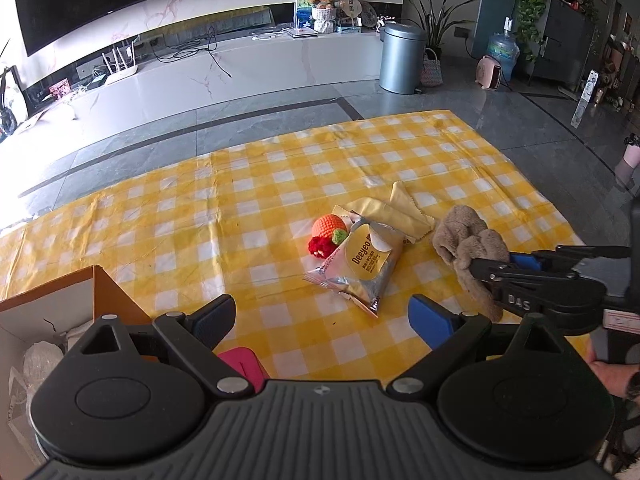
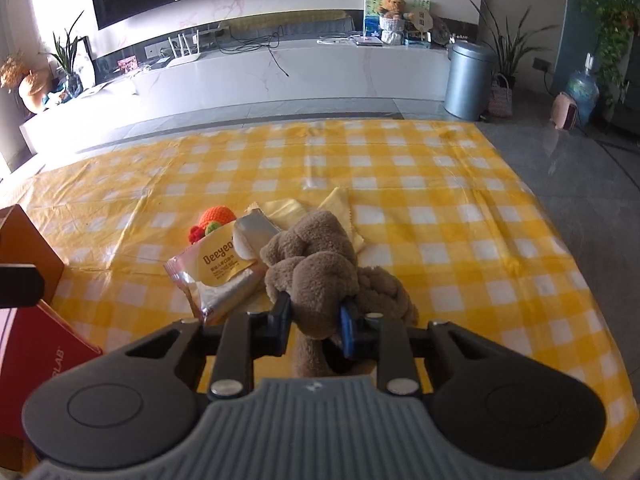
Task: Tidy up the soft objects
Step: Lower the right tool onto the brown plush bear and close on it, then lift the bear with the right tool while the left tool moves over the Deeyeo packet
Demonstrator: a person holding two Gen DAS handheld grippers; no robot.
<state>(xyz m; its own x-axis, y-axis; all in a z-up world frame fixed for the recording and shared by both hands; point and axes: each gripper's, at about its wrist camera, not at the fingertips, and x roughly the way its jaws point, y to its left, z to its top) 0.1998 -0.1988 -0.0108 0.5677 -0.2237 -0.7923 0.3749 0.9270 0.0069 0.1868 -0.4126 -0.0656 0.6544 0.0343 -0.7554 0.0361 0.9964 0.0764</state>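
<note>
Right wrist view shows the right gripper (image 2: 316,316) pinching the brown plush toy (image 2: 316,264) near the middle of the checked cloth (image 2: 440,200), just right of the snack packet (image 2: 224,268). To lift it well, I judge the pinch should stay firm so the trailing limbs clear the packet. Fingers of the left gripper (image 1: 322,316) stand spread and empty by the cardboard box (image 1: 52,308). The box's contents are cut off and unclear.
</note>
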